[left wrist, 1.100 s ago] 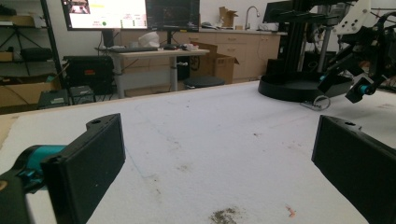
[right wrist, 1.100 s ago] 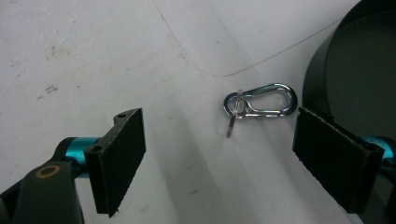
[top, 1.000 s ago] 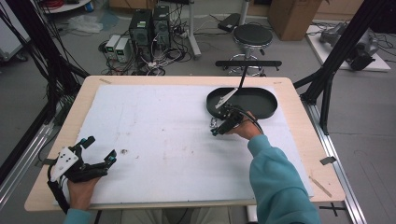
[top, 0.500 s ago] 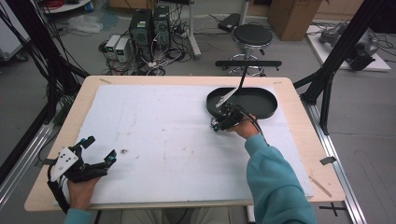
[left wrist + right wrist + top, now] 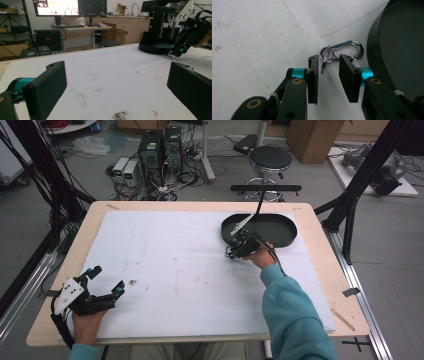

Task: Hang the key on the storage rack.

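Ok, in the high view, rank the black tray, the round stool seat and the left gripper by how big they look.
1. Black tray, clearly the largest.
2. Round stool seat and left gripper: similar spans. The stool stands farther from the camera, so I won't rank these two.

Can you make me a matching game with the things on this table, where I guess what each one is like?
Things:
1. shiny silver metal clip with a key ring
2. black oval plastic tray
3. left tool
4. right tool

Descriptions:
A. jaws spread wide apart over bare white mat
B. lying on the white mat beside the tray
C. jaws partly closed, one each side of the key ring
D. sitting at the far right part of the table

Pairs: 1-B, 2-D, 3-A, 4-C
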`<action>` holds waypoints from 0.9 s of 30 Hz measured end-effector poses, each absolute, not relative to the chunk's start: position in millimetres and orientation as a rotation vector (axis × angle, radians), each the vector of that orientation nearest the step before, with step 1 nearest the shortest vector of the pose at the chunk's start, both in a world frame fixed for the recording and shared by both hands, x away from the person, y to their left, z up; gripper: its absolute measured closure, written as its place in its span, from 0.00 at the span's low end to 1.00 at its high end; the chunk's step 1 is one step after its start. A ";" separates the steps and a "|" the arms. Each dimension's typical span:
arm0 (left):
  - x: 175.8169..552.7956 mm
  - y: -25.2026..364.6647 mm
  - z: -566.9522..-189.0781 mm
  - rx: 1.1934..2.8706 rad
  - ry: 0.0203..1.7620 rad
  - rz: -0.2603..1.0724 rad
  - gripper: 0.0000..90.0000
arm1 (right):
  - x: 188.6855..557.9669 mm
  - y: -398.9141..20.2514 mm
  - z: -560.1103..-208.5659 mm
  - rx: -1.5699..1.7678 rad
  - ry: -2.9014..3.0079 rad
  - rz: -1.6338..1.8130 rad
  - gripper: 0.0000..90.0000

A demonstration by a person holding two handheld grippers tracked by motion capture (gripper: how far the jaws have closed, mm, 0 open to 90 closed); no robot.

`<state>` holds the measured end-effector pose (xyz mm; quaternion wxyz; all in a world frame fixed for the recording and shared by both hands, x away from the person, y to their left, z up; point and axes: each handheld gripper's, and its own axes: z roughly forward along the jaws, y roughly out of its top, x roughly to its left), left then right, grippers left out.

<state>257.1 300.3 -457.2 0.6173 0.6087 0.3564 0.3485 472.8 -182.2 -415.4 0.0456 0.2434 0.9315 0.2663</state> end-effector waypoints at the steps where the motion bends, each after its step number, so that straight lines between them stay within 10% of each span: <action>1: 257.1 300.3 -457.2 1.401 0.820 0.803 0.03 | 473.1 -182.3 -415.7 0.739 2.845 0.815 0.78; 27: 257.0 300.0 -457.2 1.401 0.820 0.805 0.03 | 473.0 -180.5 -414.2 0.717 2.835 0.808 0.97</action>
